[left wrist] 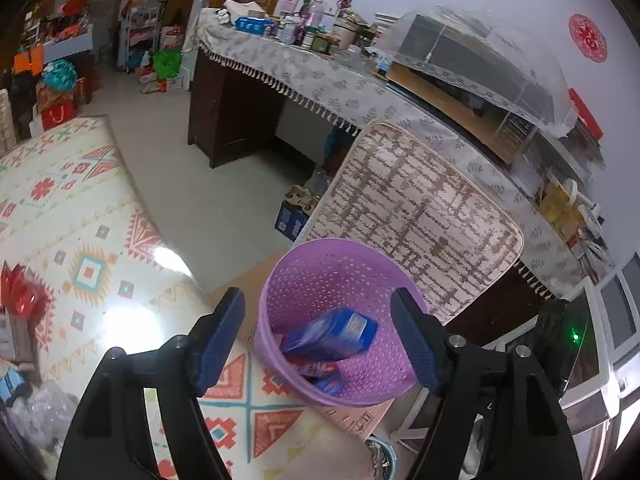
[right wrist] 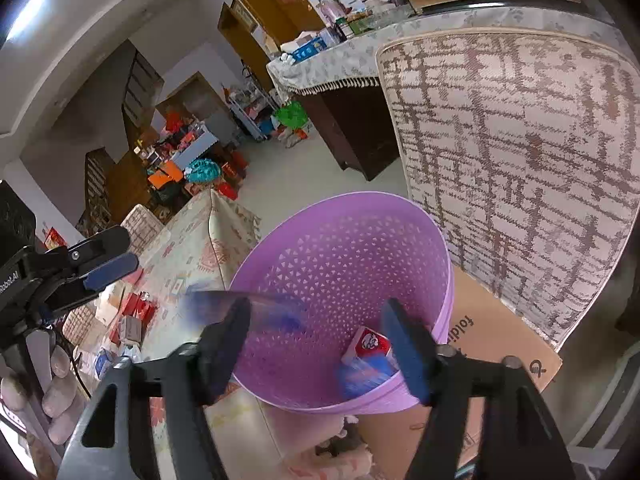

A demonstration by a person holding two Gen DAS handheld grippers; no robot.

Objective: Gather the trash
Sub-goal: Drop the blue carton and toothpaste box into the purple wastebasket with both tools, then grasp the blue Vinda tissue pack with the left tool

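My left gripper [left wrist: 318, 340] hangs over the purple bin [left wrist: 304, 276] with its jaws spread wide and nothing between them. My right gripper [right wrist: 316, 344] is also wide apart above the same bin [right wrist: 340, 248], holding nothing. In the left view a blue box [left wrist: 330, 334] sits tilted inside the bin, over red-and-blue packets [left wrist: 320, 376] at the bottom. The right view shows what the left does not: a red-and-white carton [right wrist: 370, 346] against the bin's near wall with a blurred blue packet [right wrist: 362, 374] just beside it, and a smeared blue streak [right wrist: 256, 308] crossing the bin's left rim by my left finger; I cannot tell what that streak is. The right view also catches my left gripper [right wrist: 110, 256] out to the side, over more red boxes [right wrist: 138, 308] lying on the patterned worktop [right wrist: 188, 252]. The bin stands on flat cardboard [right wrist: 492, 340], just beside a woven chair back [right wrist: 520, 160]. Only the left view takes in the long cloth-covered table [left wrist: 300, 64] crowded with bottles and jars.
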